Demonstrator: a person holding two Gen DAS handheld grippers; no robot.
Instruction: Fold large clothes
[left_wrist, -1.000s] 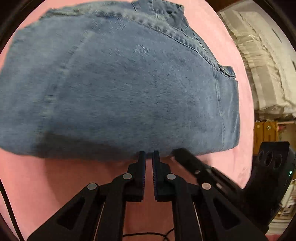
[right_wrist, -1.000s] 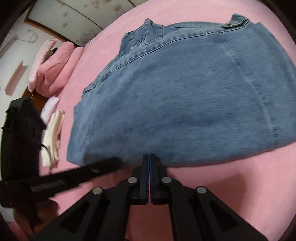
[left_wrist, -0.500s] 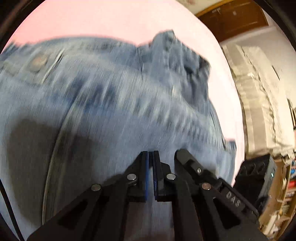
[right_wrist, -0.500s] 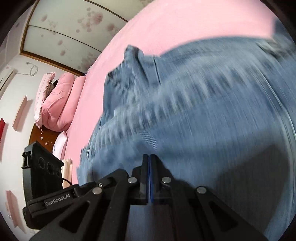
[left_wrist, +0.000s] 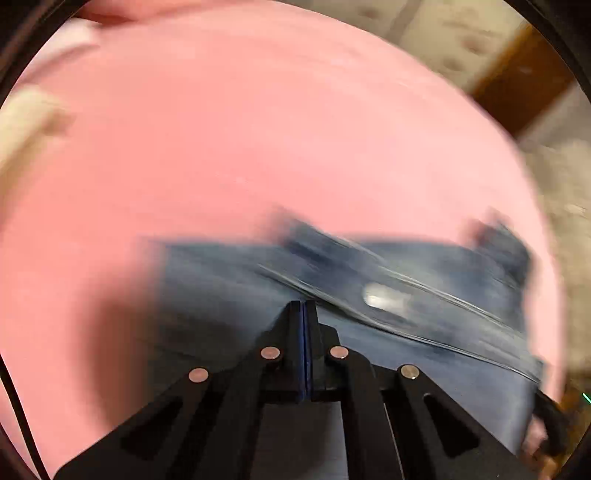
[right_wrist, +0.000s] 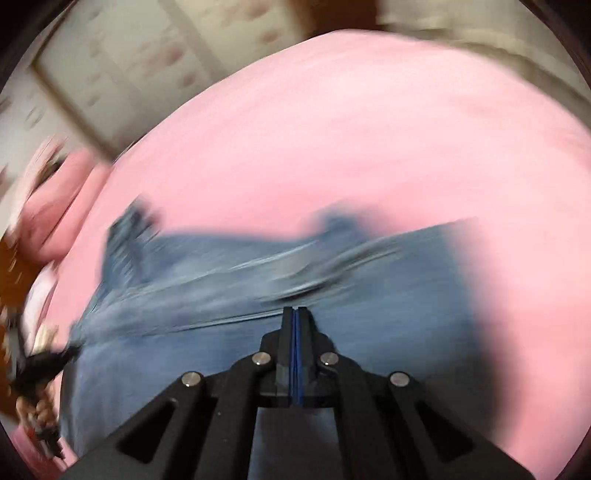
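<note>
A blue denim garment lies on a pink bed sheet, blurred by motion in both views. My left gripper has its jaws pressed together over the denim, and denim shows beneath the fingers. My right gripper is also closed over the denim, near a seam. I cannot tell whether a fold of denim is pinched in either gripper. The far edge of the garment, with collar-like flaps, lies just beyond both gripper tips.
The pink sheet stretches far beyond the garment. Pink pillows lie at the left in the right wrist view. A wall and a brown wooden frame stand past the bed. The other gripper's black body shows at the left edge.
Both grippers have swept forward from the garment's near edge across it toward its far edge. The left jaws have closed their small gap. The views are now blurred by fast motion.
</note>
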